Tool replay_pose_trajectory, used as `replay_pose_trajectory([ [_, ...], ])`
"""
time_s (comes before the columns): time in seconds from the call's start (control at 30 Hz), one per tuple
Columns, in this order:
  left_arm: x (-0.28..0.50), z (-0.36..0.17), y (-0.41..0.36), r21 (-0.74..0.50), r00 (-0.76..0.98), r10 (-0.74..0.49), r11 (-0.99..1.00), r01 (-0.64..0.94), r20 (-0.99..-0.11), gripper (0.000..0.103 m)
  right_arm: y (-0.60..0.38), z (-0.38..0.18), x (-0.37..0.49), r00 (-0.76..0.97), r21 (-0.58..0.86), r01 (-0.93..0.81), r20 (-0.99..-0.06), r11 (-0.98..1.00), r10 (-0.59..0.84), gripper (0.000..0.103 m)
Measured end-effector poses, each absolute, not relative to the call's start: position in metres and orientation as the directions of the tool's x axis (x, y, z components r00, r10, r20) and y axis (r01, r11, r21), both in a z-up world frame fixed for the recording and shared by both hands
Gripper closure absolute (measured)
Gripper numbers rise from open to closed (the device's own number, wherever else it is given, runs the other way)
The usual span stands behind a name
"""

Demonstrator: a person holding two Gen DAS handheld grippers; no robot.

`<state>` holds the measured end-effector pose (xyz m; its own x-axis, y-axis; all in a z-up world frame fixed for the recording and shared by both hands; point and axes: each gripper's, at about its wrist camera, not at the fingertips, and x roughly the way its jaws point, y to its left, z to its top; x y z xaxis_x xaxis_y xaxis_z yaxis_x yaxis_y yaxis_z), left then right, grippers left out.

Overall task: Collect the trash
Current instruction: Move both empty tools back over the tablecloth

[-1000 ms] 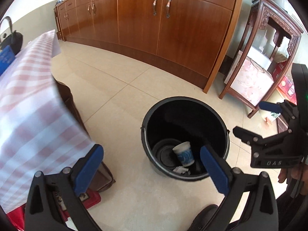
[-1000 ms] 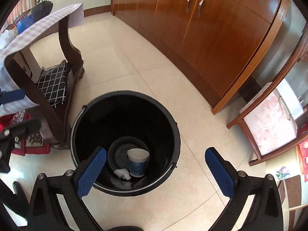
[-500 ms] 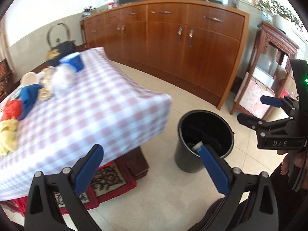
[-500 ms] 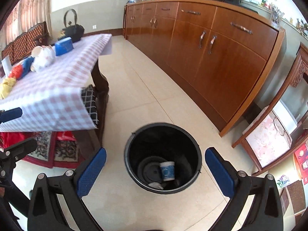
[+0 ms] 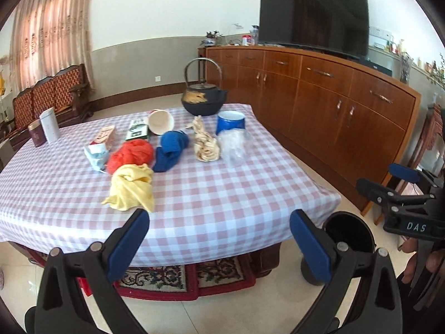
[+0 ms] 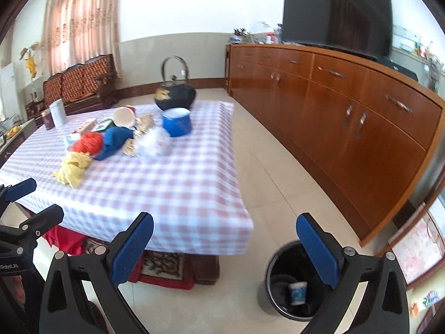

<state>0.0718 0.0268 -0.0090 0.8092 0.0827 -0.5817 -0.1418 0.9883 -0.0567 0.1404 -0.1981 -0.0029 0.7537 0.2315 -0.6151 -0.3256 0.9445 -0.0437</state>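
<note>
Both tools are empty with their jaws wide apart: the left tool (image 5: pixel 219 239) hangs before the near edge of the table (image 5: pixel 222 200), and the right tool (image 6: pixel 225 245) is near the table's right corner, above the floor. On the floor at the near right stands the black bin (image 6: pixel 294 284), and a paper cup (image 6: pixel 297 292) already lies inside it. More trash waits on the checked cloth: a yellow crumpled piece (image 5: pixel 130 186) nearest to the left tool, then an orange one (image 5: pixel 130 153), a blue one (image 5: pixel 171 147), a beige twisted wad (image 5: pixel 205 144) and a clear plastic wad (image 5: pixel 233 143). A black kettle (image 5: pixel 203 100) stands at the far side.

I judge that the step in hand is the reach for the next piece. The next move probably calls for bringing one tool forward over the table, down around the yellow piece, and closing on it. The soft material may slip, so a grip low on the bulk seems better.
</note>
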Motion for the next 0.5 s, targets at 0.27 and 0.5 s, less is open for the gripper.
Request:
replay_pose_trajectory([
  [0.27,0.077,-0.022,0.101,-0.074,0.779,0.220,0.944,-0.323,-0.588,0.002,-0.120,0.005,0.154,0.746,-0.025,-0.430,-0.574,0.902,0.339,0.000],
  [0.5,0.096,-0.033,0.127,-0.071,0.753,0.254,0.926,-0.370,-0.607,0.002,-0.070,-0.004,0.180,0.712,-0.029,-0.487,-0.592,0.873,0.378,0.000],
])
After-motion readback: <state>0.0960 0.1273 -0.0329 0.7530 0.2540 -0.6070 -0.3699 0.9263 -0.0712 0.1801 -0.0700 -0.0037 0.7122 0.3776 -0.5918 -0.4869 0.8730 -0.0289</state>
